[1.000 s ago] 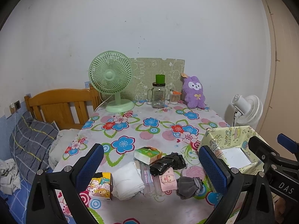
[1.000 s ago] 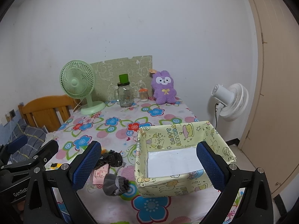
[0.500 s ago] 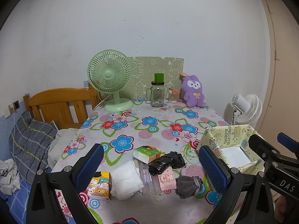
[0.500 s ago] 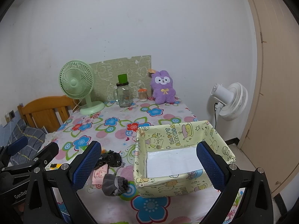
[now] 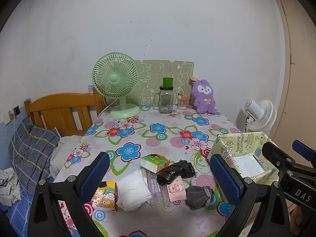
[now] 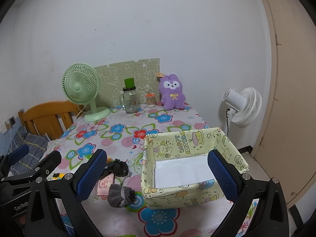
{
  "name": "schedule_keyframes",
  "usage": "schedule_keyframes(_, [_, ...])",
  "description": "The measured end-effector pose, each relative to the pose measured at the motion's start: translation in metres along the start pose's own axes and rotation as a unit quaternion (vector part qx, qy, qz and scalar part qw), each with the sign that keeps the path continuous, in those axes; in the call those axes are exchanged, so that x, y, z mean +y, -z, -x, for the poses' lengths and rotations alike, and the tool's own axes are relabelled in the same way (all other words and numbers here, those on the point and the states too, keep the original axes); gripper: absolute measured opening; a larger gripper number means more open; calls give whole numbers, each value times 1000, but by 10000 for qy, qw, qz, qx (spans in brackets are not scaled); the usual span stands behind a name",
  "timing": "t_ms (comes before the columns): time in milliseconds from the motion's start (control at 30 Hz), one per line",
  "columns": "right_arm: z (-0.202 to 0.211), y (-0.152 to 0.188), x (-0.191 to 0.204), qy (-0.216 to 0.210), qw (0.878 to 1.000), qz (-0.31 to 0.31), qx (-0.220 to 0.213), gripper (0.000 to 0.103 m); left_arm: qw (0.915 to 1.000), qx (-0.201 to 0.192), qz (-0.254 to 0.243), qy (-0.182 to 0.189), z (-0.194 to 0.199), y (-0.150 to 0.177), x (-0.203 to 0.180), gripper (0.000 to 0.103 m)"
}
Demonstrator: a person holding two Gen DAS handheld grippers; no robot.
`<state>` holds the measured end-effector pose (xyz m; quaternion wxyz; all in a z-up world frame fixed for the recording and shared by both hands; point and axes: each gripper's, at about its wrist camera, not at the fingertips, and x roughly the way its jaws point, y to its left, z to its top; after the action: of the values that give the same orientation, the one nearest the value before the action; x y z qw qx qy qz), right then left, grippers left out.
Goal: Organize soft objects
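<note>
Soft items clustered at near edge of floral tablecloth (image 5: 158,136), left of yellow cartoon-print box (image 6: 197,138): white folded cloth (image 5: 134,190), black crumpled fabric (image 5: 176,170), grey drawstring pouch (image 6: 120,194), pink cartoon-print packet (image 5: 176,189) between black fabric and pouch. Also in cluster: green-and-orange tissue pack (image 5: 155,161) just behind black fabric, clear tubes (image 5: 156,189) beside white cloth, small cartoon-animal box (image 5: 105,196) at far left of group. Yellow box open-topped, white liner on floor, nothing inside; sits at near right corner of table, just right of grey pouch, not touching. Left gripper (image 5: 158,179) held above near table edge, blue-padded fingers (image 5: 96,174) spread wide, framing the soft-item cluster, gripping nothing. Right gripper (image 6: 157,177) likewise spread wide and unloaded, fingers (image 6: 222,174) straddling the yellow box; left pad over black fabric region, right pad over box's right wall. Far end of table: green desk fan (image 5: 116,83) at left, glass mug jar with green cap (image 5: 166,98) centre, small jar of cotton swabs (image 5: 183,101), purple plush bunny (image 6: 172,92) at right, all upright before a green patterned board (image 5: 164,79). White floor fan (image 6: 243,106) beyond table's right side; wooden headboard (image 5: 59,112) and plaid pillow (image 5: 31,148) to left.
</note>
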<state>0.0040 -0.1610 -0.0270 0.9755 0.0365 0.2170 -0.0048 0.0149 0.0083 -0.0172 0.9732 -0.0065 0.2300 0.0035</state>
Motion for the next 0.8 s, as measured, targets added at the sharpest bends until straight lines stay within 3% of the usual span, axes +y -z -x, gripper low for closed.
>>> schedule_keyframes(800, [-6,-1,9,-62,10000,-16,54,103,9999,86,-24,-46,-9,2,9,102])
